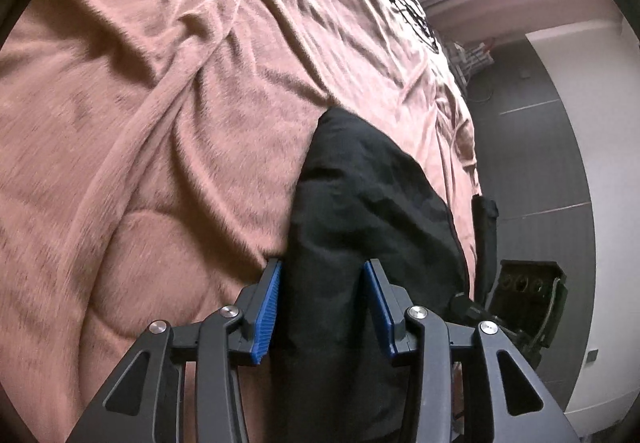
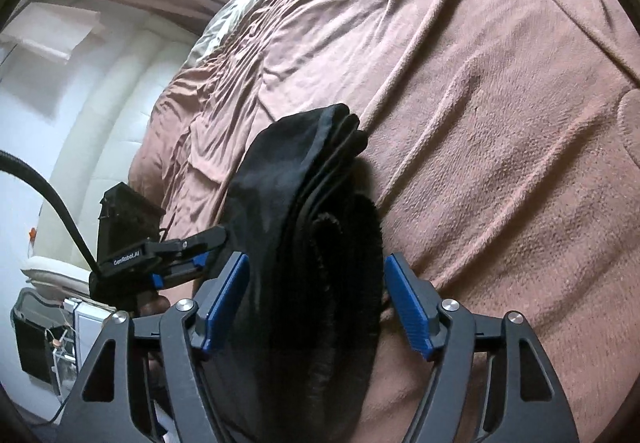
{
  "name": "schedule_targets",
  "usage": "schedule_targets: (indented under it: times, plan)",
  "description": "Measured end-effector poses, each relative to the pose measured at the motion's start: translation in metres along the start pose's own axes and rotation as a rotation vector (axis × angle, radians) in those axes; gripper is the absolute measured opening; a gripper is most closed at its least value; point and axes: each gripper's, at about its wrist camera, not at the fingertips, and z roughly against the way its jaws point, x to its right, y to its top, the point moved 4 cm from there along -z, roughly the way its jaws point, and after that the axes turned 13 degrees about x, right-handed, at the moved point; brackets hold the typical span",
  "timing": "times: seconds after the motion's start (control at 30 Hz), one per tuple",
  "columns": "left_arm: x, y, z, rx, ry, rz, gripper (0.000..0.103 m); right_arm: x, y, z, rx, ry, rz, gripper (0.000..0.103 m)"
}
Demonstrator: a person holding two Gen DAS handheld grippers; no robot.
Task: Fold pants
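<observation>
The black pants (image 1: 360, 203) lie folded in a thick stack on the pink-brown blanket (image 1: 160, 123) near the bed's edge. My left gripper (image 1: 322, 275) is open, its blue pads on either side of one end of the stack. In the right wrist view the stack (image 2: 304, 243) shows several layered edges and a fuzzy lining. My right gripper (image 2: 316, 275) is open and straddles the other end, with a gap between the pads and the cloth. The left gripper (image 2: 200, 243) shows at the stack's left side.
The blanket (image 2: 500, 123) covers the bed with many wrinkles. Beside the bed is grey floor (image 1: 532, 131), a dark open box (image 1: 528, 291) and a white wall. A padded white headboard (image 2: 112, 115) and a black cable (image 2: 40, 187) show in the right wrist view.
</observation>
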Motion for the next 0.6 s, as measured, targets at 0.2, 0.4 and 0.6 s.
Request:
schedule_targets:
  times: [0.2, 0.4, 0.6]
  plan:
    - [0.002, 0.008, -0.013, -0.010, -0.017, 0.005, 0.043, -0.004, 0.001, -0.010, -0.020, 0.012, 0.024, 0.069]
    - [0.004, 0.011, -0.021, -0.013, -0.040, 0.012, 0.043, 0.000, 0.004, -0.014, -0.026, 0.030, -0.014, 0.065]
    - [0.008, 0.010, -0.015, -0.003, -0.041, -0.001, 0.043, -0.010, 0.005, -0.008, -0.010, -0.020, 0.040, 0.031]
